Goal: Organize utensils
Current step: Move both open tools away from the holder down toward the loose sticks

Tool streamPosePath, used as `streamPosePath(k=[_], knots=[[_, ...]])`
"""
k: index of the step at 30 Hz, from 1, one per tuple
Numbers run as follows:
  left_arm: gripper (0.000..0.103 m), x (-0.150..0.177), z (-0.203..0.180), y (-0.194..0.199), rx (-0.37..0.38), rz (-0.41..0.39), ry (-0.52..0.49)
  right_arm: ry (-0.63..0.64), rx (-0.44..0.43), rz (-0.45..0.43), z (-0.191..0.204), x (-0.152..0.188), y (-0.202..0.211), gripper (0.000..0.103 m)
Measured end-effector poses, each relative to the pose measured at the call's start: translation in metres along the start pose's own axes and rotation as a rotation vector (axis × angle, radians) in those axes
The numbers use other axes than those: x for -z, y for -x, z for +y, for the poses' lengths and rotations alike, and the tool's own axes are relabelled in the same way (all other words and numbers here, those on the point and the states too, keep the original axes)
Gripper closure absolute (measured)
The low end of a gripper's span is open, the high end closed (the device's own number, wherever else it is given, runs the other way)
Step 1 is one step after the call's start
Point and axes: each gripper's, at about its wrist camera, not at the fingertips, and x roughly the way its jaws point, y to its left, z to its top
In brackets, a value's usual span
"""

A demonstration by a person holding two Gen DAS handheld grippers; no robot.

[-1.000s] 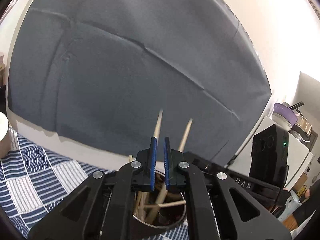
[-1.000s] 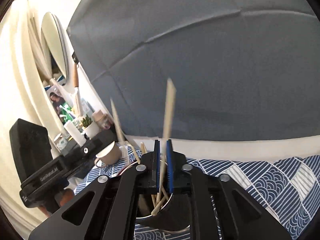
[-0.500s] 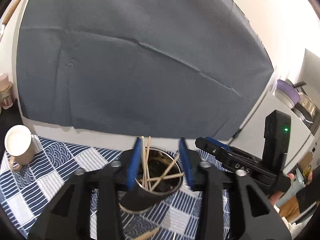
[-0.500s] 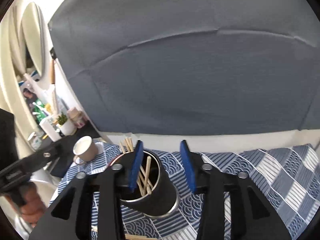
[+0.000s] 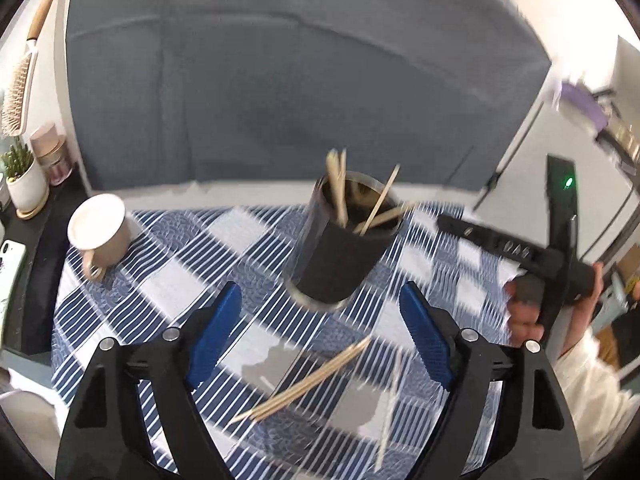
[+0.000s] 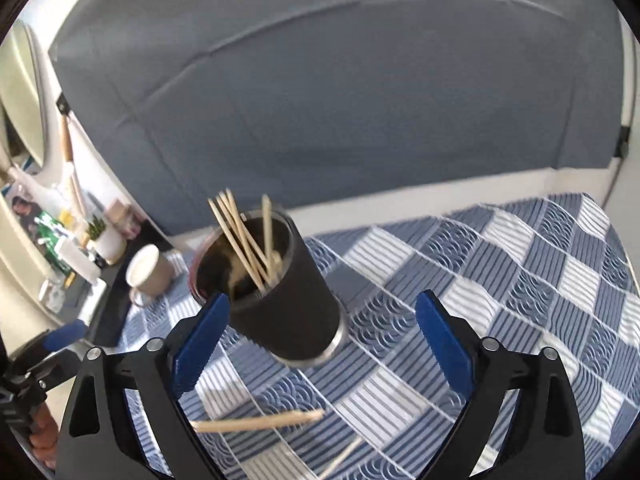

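A dark cylindrical cup [image 5: 340,252] [image 6: 284,300] stands on the blue checked tablecloth [image 5: 192,280] [image 6: 500,280] with several wooden chopsticks [image 5: 338,188] [image 6: 244,236] leaning inside it. More chopsticks [image 5: 308,380] [image 6: 260,424] lie loose on the cloth in front of the cup. My left gripper [image 5: 320,316] hangs above and before the cup, its jaws opening, nothing between them. My right gripper [image 6: 322,328] is likewise drawn back from the cup with jaws opening and empty; its left pad overlaps the cup's rim in the picture. The right tool and the hand holding it [image 5: 524,300] show in the left wrist view.
A beige mug [image 5: 100,232] [image 6: 148,272] stands left of the cup. A grey cloth backdrop [image 5: 300,80] rises behind the table. A shelf at the left holds a small potted plant [image 5: 22,176], jars, a hairbrush [image 5: 18,92] and a phone. A metal plate [image 5: 272,364] lies under the loose chopsticks.
Both grippers went from shut on a chopstick over the cup to wide apart; the chopsticks dropped into the cup. Both have pulled back and tilted down, so the cup and tablecloth show more fully.
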Motion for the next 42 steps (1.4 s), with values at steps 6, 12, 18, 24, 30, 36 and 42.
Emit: streamPosePath(k=[6,12,18,24,30,36,42], knots=[[0.019,0.033,0.015,-0.014,0.001,0.072,-0.043,0.028,0.03,0.059,-0.002,0.051,-0.003,0.008],[0.018,0.057,0.027,-0.053,0.136,0.229,-0.105,-0.006,0.1,0.288,-0.008,0.116,-0.028,0.008],[0.018,0.068,0.038,-0.092,0.169,0.342,-0.197,-0.121,0.201,0.32,-0.01,0.172,-0.029,0.008],[0.018,0.063,0.046,-0.128,0.195,0.417,-0.258,-0.193,0.309,0.365,-0.011,0.187,-0.035,0.008],[0.018,0.06,0.042,-0.157,0.211,0.45,-0.286,-0.182,0.361,0.412,-0.002,0.192,-0.049,0.008],[0.017,0.062,0.031,-0.174,0.217,0.466,-0.342,-0.145,0.381,0.419,0.008,0.192,-0.056,0.008],[0.014,0.067,0.021,-0.176,0.195,0.473,-0.429,-0.131,0.379,0.407,0.011,0.198,-0.054,0.007]])
